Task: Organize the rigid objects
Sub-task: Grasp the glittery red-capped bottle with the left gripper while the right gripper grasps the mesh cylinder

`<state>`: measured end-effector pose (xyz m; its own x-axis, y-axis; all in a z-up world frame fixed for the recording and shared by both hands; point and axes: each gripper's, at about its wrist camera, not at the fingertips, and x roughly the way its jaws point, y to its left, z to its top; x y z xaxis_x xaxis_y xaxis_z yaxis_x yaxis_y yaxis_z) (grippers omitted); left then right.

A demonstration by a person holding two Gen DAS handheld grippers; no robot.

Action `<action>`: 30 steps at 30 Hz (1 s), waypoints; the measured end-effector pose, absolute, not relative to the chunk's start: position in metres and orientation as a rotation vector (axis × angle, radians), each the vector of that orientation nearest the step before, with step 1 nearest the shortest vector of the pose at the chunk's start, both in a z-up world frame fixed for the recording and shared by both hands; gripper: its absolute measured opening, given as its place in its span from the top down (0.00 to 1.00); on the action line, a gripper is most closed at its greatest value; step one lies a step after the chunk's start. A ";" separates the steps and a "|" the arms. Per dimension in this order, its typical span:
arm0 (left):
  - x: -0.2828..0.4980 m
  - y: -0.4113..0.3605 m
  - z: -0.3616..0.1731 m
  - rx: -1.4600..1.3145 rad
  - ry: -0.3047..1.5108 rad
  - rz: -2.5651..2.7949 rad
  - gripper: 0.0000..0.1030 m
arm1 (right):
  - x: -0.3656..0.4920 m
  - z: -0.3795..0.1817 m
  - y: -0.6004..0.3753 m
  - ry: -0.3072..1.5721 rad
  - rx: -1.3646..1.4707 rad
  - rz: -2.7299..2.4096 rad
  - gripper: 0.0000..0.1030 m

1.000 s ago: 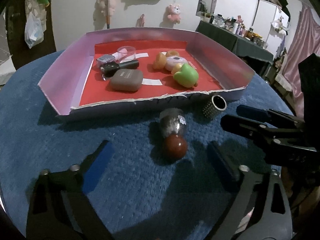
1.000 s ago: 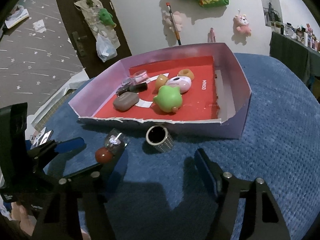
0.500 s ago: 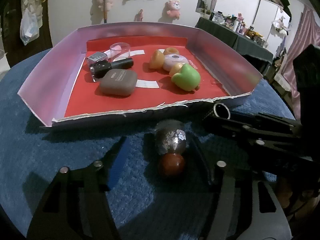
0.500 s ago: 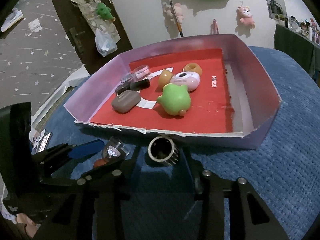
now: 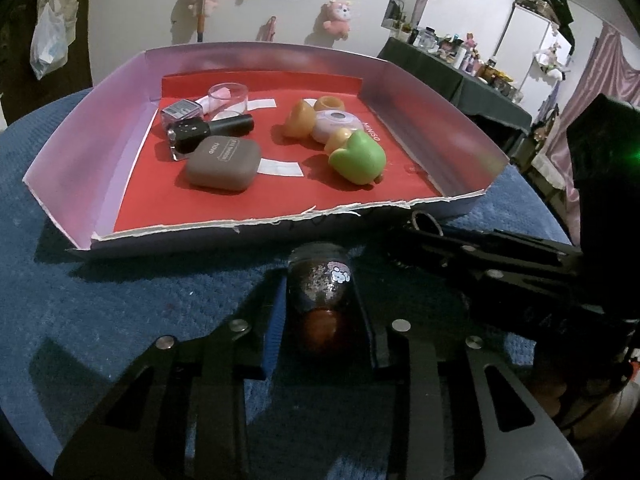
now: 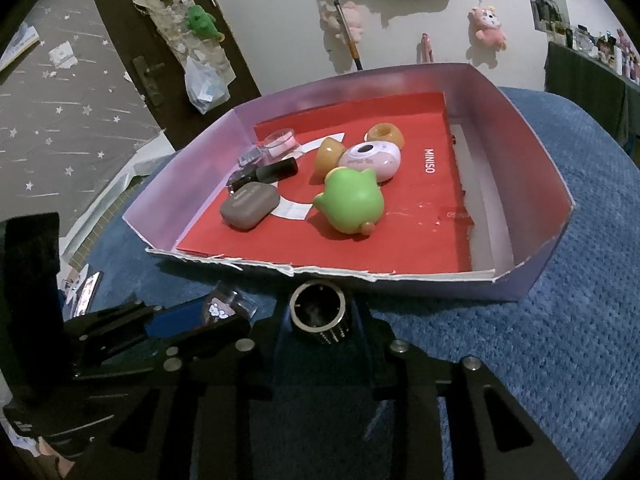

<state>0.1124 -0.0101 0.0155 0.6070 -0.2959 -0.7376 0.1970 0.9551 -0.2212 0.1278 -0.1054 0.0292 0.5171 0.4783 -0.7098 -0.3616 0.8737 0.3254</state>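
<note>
While each tool [image 5: 320,312] [image 6: 318,320] grips (bottle [image 5: 320,284], cylinder [image 6: 318,310]), tray [image 5: 280,224] sits beyond.

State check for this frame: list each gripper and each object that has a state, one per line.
left gripper: shut on the small bottle
small bottle: lying on the blue cloth, outside the tray
right gripper: shut on the metal cylinder
metal cylinder: on the cloth, open end facing the tray
tray: open, near edge torn
brown case: closed, in tray
nail polish bottle: capped, lying down
</note>
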 end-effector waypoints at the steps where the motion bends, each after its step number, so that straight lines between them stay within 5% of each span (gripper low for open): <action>1: 0.111 -0.009 0.016 -0.123 0.873 -0.284 0.71 | 0.128 0.030 -0.106 0.893 0.144 0.507 0.70; 30: 0.075 0.014 0.035 -0.153 0.807 -0.247 0.71 | 0.090 0.052 -0.107 0.851 0.144 0.580 0.73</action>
<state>0.0750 0.0137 0.0349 0.6651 -0.2758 -0.6940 0.1595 0.9603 -0.2287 0.0898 -0.1072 0.0520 0.5158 0.5369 -0.6676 -0.4251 0.8370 0.3447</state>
